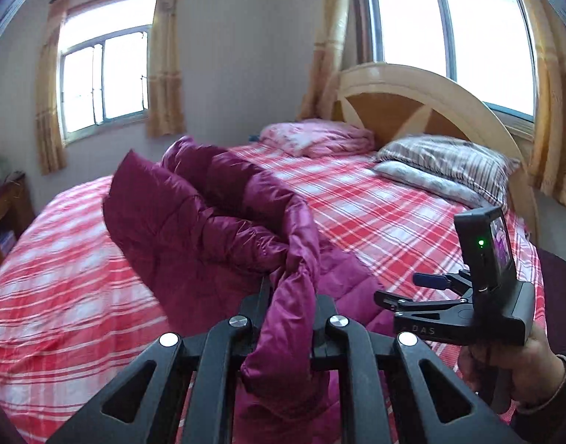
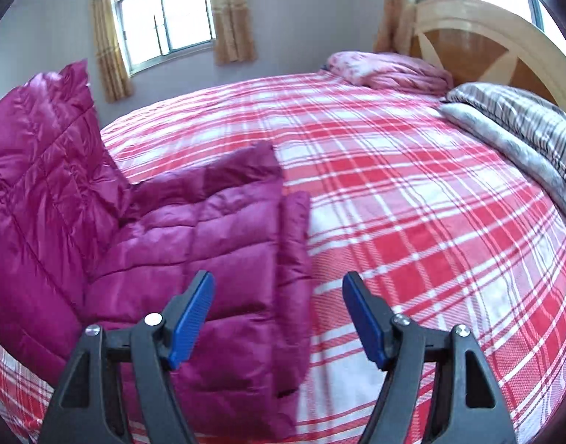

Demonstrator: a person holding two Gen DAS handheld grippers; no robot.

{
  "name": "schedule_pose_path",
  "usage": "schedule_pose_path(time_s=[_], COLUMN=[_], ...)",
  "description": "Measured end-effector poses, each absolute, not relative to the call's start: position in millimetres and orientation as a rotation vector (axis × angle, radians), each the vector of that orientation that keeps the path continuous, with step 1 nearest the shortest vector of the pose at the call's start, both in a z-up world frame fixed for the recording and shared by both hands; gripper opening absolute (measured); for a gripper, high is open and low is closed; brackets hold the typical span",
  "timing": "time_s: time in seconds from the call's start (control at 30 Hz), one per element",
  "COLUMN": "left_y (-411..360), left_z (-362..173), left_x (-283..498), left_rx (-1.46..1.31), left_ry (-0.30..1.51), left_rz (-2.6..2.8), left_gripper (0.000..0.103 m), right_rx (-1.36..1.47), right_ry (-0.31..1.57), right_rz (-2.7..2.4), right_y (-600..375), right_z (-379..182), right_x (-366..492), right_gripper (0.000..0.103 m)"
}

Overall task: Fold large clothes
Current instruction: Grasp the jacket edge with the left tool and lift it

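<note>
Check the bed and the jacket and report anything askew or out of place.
Nothing looks damaged or spilled. The magenta quilted puffer jacket lies only partly flat on the red-and-white plaid bedspread: the left gripper is shut on one bunched edge and holds that part raised. The right gripper is open and empty.

Both wrist views look forward, low and close, across the plaid bed (image 1: 375,199) toward the far headboard (image 2: 478,37) and windows, sharing the magenta jacket (image 2: 194,244), pillows and bedspread, the left view also catching the right gripper (image 1: 412,288).
</note>
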State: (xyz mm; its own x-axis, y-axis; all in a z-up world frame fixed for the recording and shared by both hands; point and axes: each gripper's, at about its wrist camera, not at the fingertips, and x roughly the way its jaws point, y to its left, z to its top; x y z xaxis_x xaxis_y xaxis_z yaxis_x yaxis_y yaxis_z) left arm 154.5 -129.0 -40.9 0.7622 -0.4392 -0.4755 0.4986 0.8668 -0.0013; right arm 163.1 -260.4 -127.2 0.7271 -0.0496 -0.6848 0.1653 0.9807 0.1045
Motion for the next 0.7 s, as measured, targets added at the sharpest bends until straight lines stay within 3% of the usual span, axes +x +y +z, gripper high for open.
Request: schedule_pose_path(time_s=[0.33, 0.43, 0.5, 0.7], left_y=[-202.8, -218.0, -231.4, -234.1], left_z=[-98.4, -103.9, -102.9, -96.4], left_x=[186.9, 175.5, 171.9, 172.6], left_rx=[0.143, 0.229, 0.291, 0.323], left_ry=[0.627, 0.602, 0.583, 0.56], left_rz=[-0.627, -0.604, -0.587, -0.561], left_gripper=[0.012, 0.019, 0.029, 0.032], right_rx=[0.234, 0.264, 0.265, 0.243], right_ry=[0.826, 0.841, 0.842, 0.84], right_rz=[-0.202, -0.206, -0.211, -0.222], right_y=[-298.9, -305.4, -305.3, -301.9], right_z=[-152.8, -159.8, -161.9, -163.2], right_x=[165.1, 165.2, 165.5, 165.5], right_gripper=[0.074, 0.074, 0.074, 0.075])
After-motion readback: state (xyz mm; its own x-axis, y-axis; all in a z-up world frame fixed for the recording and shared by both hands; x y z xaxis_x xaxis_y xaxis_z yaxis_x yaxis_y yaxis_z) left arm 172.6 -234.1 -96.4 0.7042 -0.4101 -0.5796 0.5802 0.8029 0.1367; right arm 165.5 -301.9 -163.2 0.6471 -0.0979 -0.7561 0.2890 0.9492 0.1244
